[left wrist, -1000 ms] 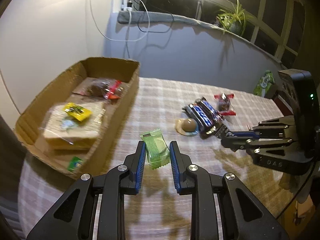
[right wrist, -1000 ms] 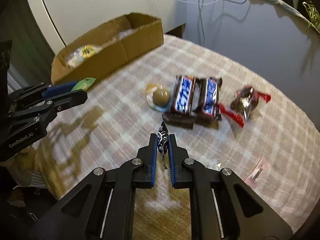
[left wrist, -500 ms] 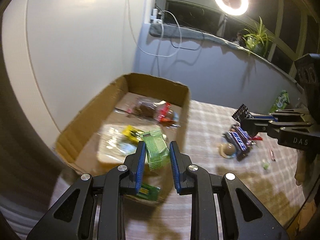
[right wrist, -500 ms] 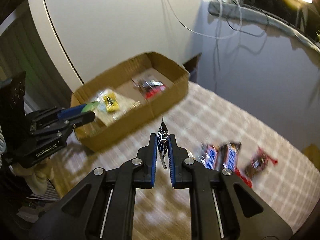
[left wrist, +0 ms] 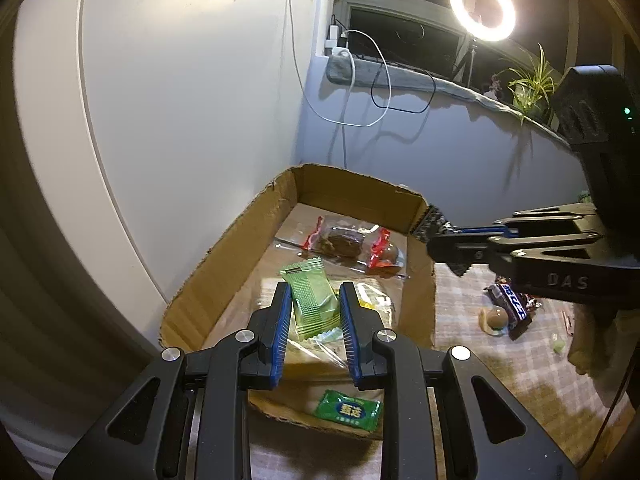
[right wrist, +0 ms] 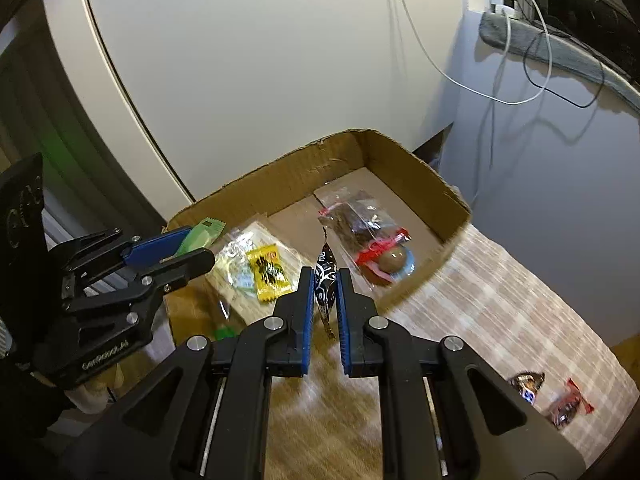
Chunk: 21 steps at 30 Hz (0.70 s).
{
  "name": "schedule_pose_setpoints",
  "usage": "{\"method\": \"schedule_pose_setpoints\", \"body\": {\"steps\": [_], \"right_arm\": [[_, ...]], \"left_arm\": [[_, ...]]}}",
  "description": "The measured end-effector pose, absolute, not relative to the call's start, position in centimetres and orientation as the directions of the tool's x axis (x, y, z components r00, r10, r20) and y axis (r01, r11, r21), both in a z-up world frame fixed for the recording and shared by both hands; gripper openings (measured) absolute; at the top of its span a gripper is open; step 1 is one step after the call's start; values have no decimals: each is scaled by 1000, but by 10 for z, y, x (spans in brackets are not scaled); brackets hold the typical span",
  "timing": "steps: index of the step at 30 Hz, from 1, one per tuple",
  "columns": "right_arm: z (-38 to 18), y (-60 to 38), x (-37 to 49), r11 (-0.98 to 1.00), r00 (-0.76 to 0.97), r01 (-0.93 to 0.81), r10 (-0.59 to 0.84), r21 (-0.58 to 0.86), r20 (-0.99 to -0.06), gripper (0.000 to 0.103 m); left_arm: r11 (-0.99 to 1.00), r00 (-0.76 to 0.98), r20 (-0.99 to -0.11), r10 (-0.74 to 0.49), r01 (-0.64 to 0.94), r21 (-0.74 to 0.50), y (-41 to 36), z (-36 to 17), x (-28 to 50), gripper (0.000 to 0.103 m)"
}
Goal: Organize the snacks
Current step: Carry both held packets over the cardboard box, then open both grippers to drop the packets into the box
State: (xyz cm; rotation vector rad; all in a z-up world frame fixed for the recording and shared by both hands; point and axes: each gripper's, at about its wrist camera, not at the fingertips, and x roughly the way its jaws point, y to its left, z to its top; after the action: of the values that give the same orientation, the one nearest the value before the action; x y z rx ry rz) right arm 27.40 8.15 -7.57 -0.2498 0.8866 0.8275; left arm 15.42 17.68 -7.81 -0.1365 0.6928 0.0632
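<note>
My left claw (left wrist: 313, 312) pinches the green wafer packet (left wrist: 310, 305) directly over the cardboard box (left wrist: 224, 258), long axis pointing away from me. My right claw (right wrist: 323, 293) grips a dark candy wrapper (right wrist: 325, 280) just short of the box's near wall.

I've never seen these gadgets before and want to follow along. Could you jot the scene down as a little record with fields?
Left tool: shut on green wafer packet, above the box
Right tool: shut on dark candy wrapper, near the box's edge
Cardboard box: open, holds sandwich bag, yellow packet, red-ended snack bag
Still on checked tablecloth: Snickers bars, round chocolate
</note>
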Motion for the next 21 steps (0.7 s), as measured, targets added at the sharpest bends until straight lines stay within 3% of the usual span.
{"method": "schedule_pose_setpoints", "body": {"steps": [16,17,18,19,20,21], "right_arm": [[-85,101,293,675,347,-726,524,131,-777,14],[-84,100,293,678,352,-724,521,127,-777,24],[-84,100,293,682,360,-722,517,120,-777,41],[-83,99,292,685,370,-720,514,111,-774,50],[-81,98,291,690,385,-717,513,101,-767,61],[-80,97,290,691,393,-716,513,96,-763,62]], "left_arm": [[988,762,-648,15,-110,-106,185,-84,160,26],[988,762,-648,18,-111,-103,185,-84,160,36],[988,762,-647,25,-116,-98,185,-83,160,42],[988,765,-644,31,-120,-95,185,-83,159,50],[988,768,-640,37,-125,-93,185,-82,158,51],[988,768,-639,38,-126,-93,186,-82,158,51]]}}
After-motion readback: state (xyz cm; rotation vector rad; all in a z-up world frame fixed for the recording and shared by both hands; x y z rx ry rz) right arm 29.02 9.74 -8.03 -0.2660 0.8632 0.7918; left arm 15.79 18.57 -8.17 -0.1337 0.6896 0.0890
